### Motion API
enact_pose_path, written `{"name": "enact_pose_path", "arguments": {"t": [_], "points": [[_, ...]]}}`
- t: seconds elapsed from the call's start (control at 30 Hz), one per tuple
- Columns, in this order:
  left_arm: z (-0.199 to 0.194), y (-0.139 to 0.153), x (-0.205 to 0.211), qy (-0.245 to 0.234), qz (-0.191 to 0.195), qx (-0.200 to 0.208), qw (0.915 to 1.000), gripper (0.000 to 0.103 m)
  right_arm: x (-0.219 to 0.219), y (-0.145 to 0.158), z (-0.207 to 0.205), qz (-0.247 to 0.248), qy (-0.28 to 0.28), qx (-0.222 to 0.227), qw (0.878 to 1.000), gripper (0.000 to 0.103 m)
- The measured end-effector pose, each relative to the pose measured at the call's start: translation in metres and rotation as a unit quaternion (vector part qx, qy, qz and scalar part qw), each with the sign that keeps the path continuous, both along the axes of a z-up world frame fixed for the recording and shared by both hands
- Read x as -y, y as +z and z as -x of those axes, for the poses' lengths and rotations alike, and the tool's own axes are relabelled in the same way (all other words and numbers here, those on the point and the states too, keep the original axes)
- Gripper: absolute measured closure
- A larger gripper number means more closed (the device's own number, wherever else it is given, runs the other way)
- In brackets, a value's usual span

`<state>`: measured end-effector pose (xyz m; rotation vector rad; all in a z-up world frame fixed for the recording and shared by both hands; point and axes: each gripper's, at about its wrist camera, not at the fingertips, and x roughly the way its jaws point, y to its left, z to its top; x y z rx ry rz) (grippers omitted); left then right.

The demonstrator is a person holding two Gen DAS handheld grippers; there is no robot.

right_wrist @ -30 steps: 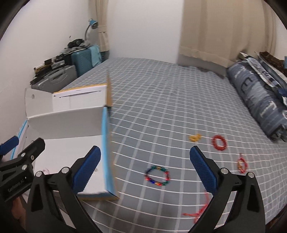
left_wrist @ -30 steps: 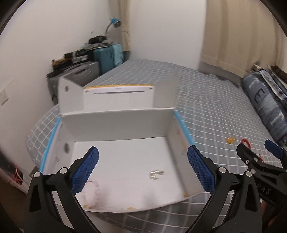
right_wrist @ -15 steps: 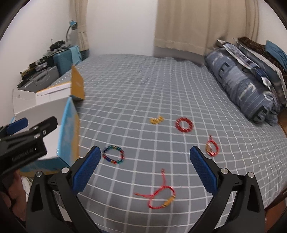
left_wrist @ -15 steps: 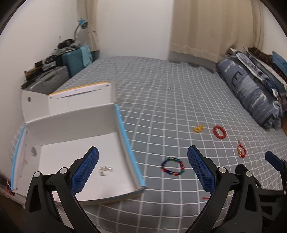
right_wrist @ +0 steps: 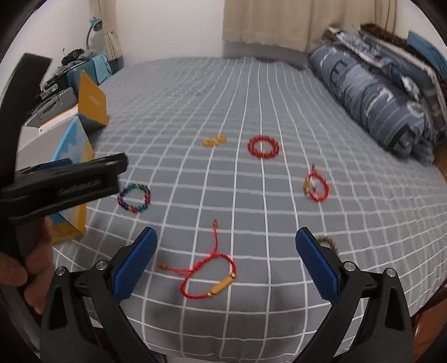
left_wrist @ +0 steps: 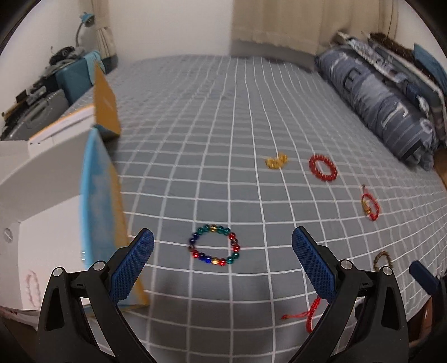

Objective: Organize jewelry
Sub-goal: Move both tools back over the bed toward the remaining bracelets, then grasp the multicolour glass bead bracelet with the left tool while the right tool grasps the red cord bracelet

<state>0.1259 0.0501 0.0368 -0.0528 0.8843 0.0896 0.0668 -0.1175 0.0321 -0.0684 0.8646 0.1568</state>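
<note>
Both claws, the left gripper [left_wrist: 222, 252] and right gripper [right_wrist: 226, 252], hang released and empty over a grey checked bed [right_wrist: 223, 111] by cream curtains [right_wrist: 279, 22]. Beside the white box [left_wrist: 42, 195] (flaps up) lies a multicoloured bead bracelet [left_wrist: 214, 245], farther off a red bead bracelet [right_wrist: 263, 147].

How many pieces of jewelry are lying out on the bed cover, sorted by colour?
Multicolour bead bracelet: 1
Red bead bracelet: 1
Red cord bracelets, one near, one farther: 2
Small gold piece: 1
Brown bead bracelet, partly hidden behind a tool: 1
Total: 6
</note>
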Motion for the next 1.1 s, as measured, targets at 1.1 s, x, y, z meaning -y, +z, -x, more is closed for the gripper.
{"name": "enact_pose_path", "arguments": {"t": [1.1], "points": [[-0.05,-0.098,-0.01,0.02,0.006,-0.093,0.9955,0.024,0.003,-0.098,-0.027,-0.011,0.009,-0.122,0.992,0.018]]}}
